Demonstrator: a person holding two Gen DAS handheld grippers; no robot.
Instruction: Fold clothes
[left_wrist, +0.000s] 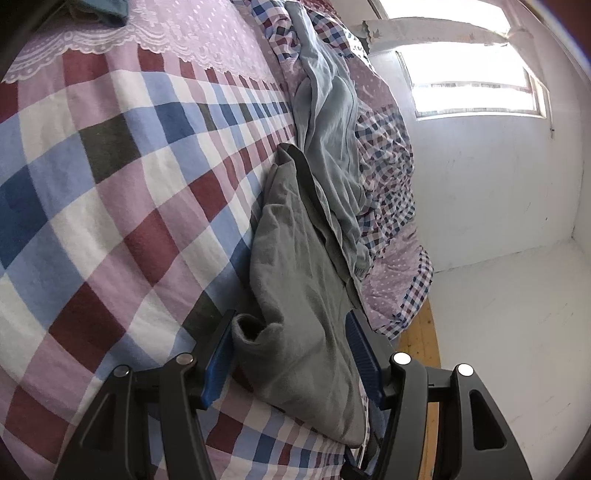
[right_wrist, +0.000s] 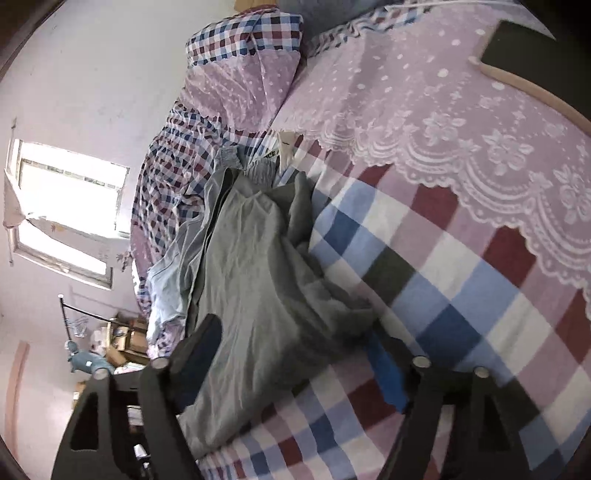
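Note:
A crumpled grey garment lies on the checked bed sheet along the edge of the bed. My left gripper is open, its blue-padded fingers spread wide on either side of one end of the garment. In the right wrist view the same grey garment runs away from me. My right gripper is open too and straddles the near end of the cloth. A light blue-grey garment lies bunched beside the grey one, and it shows as light blue cloth in the right wrist view.
A rumpled checked and dotted purple quilt is heaped against the white wall. A lace-edged purple cover spreads over the head of the bed. A bright window lights the room. Boxes and a metal rack stand beyond the bed, and a strip of wooden floor shows.

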